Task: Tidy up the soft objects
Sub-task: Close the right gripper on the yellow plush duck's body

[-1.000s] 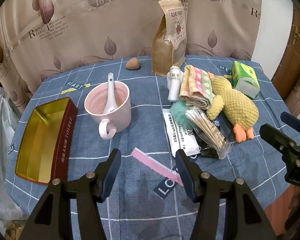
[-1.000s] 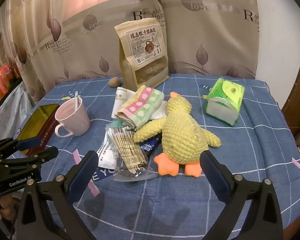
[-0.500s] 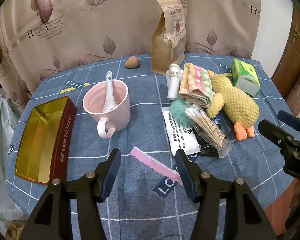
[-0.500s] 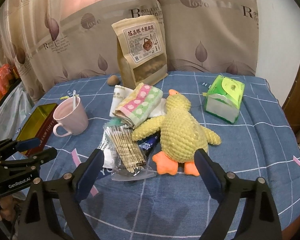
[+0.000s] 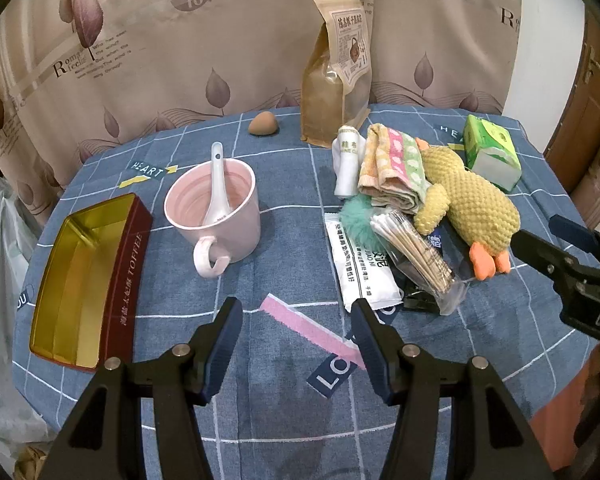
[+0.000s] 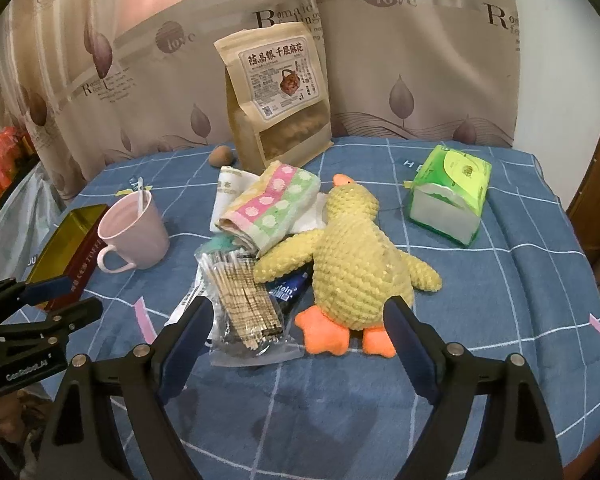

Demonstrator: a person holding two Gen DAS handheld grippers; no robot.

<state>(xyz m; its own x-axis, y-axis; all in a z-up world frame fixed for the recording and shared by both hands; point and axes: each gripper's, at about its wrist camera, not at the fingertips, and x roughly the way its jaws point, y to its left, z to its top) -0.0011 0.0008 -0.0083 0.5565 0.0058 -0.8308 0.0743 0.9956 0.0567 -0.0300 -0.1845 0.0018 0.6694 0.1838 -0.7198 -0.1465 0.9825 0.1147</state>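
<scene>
Left hand-held gripper [image 5: 296,320]: jaws wide apart, nothing between them; hovers over bare cloth at near edge of bench, well short of plush duck, nearer the mug.
Right hand-held gripper [image 6: 298,320]: jaws spread very wide, nothing gripped; just in front of plush duck, fingers flanking its orange feet and the toothpick bag, not touching either.
Plush duck [image 6: 356,256]: yellow knit, orange beak and feet, lying flat mid-bench, beak toward curtain, feet toward right hand-held gripper; one wing lies over the pile beside it.
Folded towel [image 6: 272,210]: pink/green/yellow with white dots, just beside duck's head, touching its wing, resting on the pile.
Teal pompom [image 5: 358,220]: fluffy, next to duck's wing, partly under towel and toothpick bag.
Toothpick bag [image 6: 246,302]: clear bag of sticks, beside duck, on top of white sachet [image 5: 360,266].
White tube [image 5: 348,162]: beyond the towel from the duck.
Tissue pack [image 6: 450,196]: green, apart from duck on its other side.
Snack pouch [image 6: 278,98]: upright behind duck, against curtain.
Brown egg-shaped sponge [image 5: 263,124]: by pouch, far from duck.
Pink mug [image 5: 214,216]: white spoon [image 5: 218,184] inside; well apart from duck, past the pile.
Toffee tin [image 5: 86,284]: open, gold inside, beyond mug from duck.
Bench [image 6: 500,304]: blue grid cloth.
</scene>
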